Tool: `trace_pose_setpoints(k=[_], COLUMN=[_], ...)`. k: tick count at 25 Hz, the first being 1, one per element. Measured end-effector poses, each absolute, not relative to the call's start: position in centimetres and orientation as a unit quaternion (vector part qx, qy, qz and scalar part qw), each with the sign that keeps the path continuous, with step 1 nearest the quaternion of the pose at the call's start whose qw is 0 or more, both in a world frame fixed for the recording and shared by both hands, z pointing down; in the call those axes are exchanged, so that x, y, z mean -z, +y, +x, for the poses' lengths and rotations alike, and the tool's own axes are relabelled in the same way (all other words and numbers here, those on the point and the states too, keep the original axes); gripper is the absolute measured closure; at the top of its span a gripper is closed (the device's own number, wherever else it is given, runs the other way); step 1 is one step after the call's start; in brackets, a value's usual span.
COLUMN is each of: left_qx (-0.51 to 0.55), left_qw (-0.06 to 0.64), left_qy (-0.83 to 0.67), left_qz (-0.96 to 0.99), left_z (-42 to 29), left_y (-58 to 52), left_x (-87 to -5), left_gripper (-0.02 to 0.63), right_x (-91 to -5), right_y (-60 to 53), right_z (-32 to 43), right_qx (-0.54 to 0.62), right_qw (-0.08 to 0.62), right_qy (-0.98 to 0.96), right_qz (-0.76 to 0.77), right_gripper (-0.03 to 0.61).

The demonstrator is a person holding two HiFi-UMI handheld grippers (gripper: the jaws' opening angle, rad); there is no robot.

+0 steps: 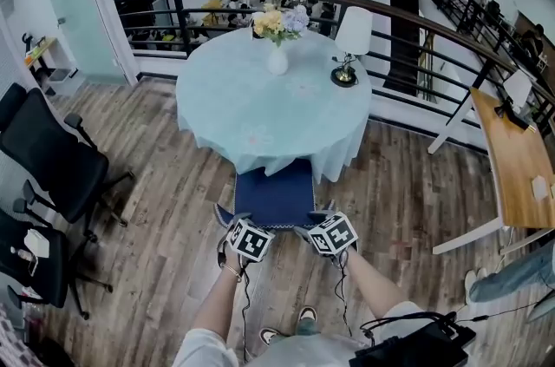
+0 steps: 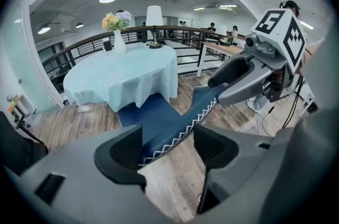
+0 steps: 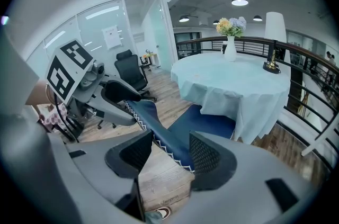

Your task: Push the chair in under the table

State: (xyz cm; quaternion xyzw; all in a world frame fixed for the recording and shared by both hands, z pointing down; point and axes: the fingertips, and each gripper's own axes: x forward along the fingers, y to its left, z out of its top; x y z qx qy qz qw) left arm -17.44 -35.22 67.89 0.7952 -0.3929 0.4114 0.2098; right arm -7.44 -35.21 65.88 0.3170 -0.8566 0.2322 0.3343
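Observation:
A dark blue chair (image 1: pixel 273 192) stands with its seat partly under the round table (image 1: pixel 260 109) draped in a pale blue cloth. Its backrest top edge, with white zigzag stitching (image 2: pixel 180 125), faces me. My left gripper (image 1: pixel 227 222) straddles the left end of that edge, jaws open, with floor showing beside the edge between the pads. My right gripper (image 1: pixel 323 219) straddles the right end the same way, open. In the left gripper view the edge runs from the left gripper (image 2: pixel 167 151) to the right gripper (image 2: pixel 249 77). The right gripper view shows the backrest (image 3: pixel 159 133) between its pads.
A vase of flowers (image 1: pixel 277 53) and a small lamp (image 1: pixel 347 53) stand on the table. Black office chairs (image 1: pixel 52 166) are at the left, a wooden desk (image 1: pixel 520 166) at the right, a curved railing (image 1: pixel 416 22) behind the table. My shoes (image 1: pixel 306 317) are on the plank floor.

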Motion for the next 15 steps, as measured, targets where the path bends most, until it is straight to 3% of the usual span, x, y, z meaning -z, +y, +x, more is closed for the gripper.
trace_pose_setpoints(k=[15], left_qx=[-0.416], left_qw=[0.212], left_qy=[-0.393], left_qz=[0.792], left_z=[-16.5], left_y=[-38.1], left_x=[-68.0], left_gripper=[0.311], right_x=[-66.0], right_y=[-38.2], right_z=[-6.5], right_qx=[-0.233], right_qw=[0.337], right_qy=[-0.857], right_qz=[0.312], right_gripper=[0.368])
